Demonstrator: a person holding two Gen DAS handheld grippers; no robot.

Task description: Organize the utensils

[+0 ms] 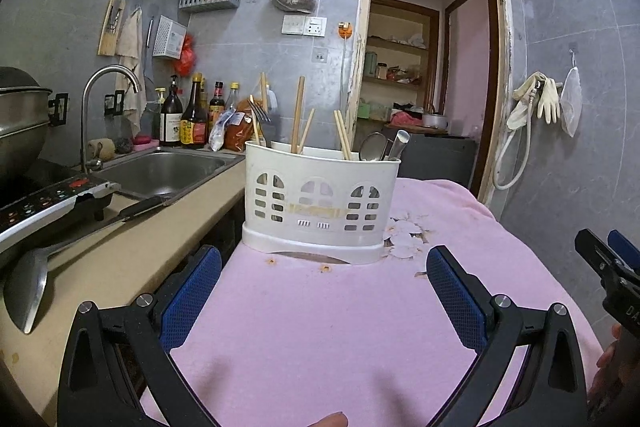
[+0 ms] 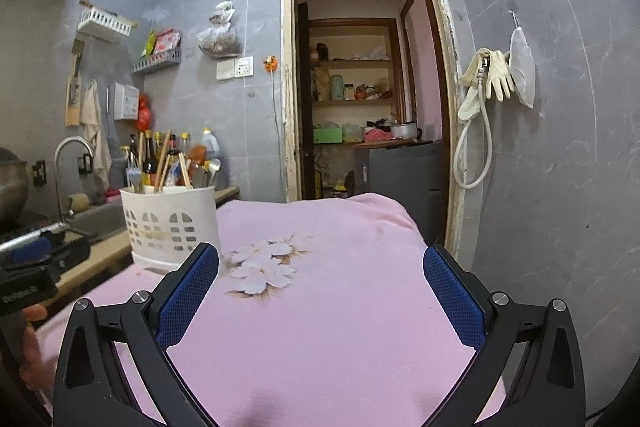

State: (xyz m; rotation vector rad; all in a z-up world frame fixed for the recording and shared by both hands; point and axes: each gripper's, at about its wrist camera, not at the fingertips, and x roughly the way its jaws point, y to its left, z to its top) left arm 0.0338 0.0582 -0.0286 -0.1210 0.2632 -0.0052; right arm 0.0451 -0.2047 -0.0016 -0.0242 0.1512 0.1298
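Observation:
A white plastic utensil holder stands on a pink cloth. It holds wooden chopsticks, a fork and metal spoons. My left gripper is open and empty, just in front of the holder. My right gripper is open and empty over the cloth, with the holder to its left. The right gripper also shows at the right edge of the left wrist view.
A beige counter on the left carries a metal ladle, an induction cooker and a sink with sauce bottles behind. An open doorway lies beyond the cloth. Gloves and a hose hang on the right wall.

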